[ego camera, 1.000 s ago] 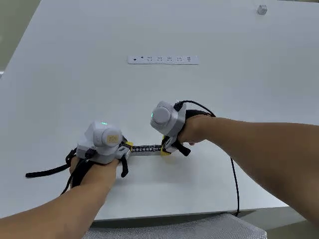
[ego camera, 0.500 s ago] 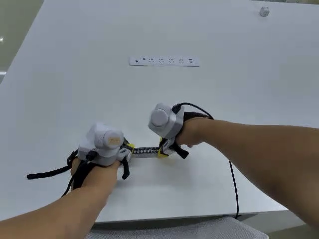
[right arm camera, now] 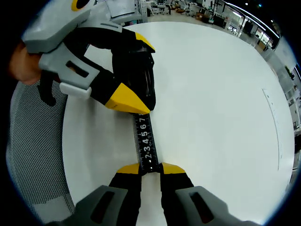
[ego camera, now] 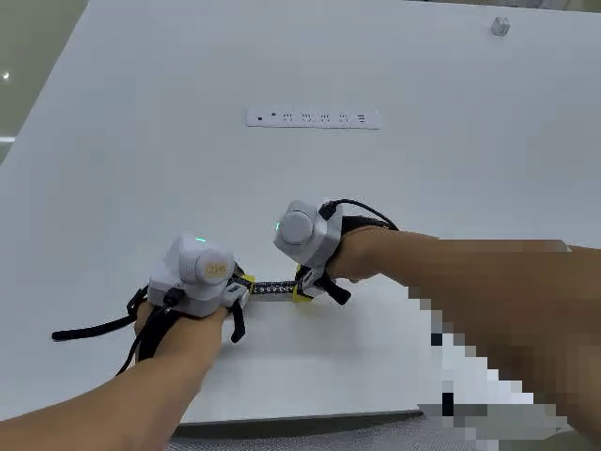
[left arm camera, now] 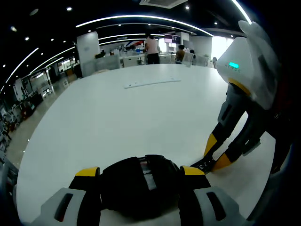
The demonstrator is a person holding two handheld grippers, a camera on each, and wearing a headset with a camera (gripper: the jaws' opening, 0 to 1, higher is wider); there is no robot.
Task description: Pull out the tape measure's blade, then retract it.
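A black tape measure case [left arm camera: 141, 186] sits clamped between the yellow-tipped jaws of my left gripper [left arm camera: 140, 173], low over the white table. Its case [right arm camera: 136, 70] also appears in the right gripper view, held by the left gripper [right arm camera: 120, 75]. A short length of black blade [right arm camera: 144, 143] with white numerals runs out of the case to my right gripper [right arm camera: 150, 168], which is shut on the blade's end. In the head view the left gripper [ego camera: 239, 287] and right gripper [ego camera: 302, 287] stand close together with the blade [ego camera: 272, 287] stretched between them near the table's front edge.
A white power strip [ego camera: 313, 118] lies flat at mid-table, beyond the grippers. A small grey object [ego camera: 500, 26] sits at the far right corner. The table's front edge [ego camera: 300, 413] runs just below the hands. A black cable [ego camera: 362, 205] trails from the right gripper.
The right gripper has moved left toward the left gripper, and the exposed blade between them has become shorter. The left gripper has held its place.
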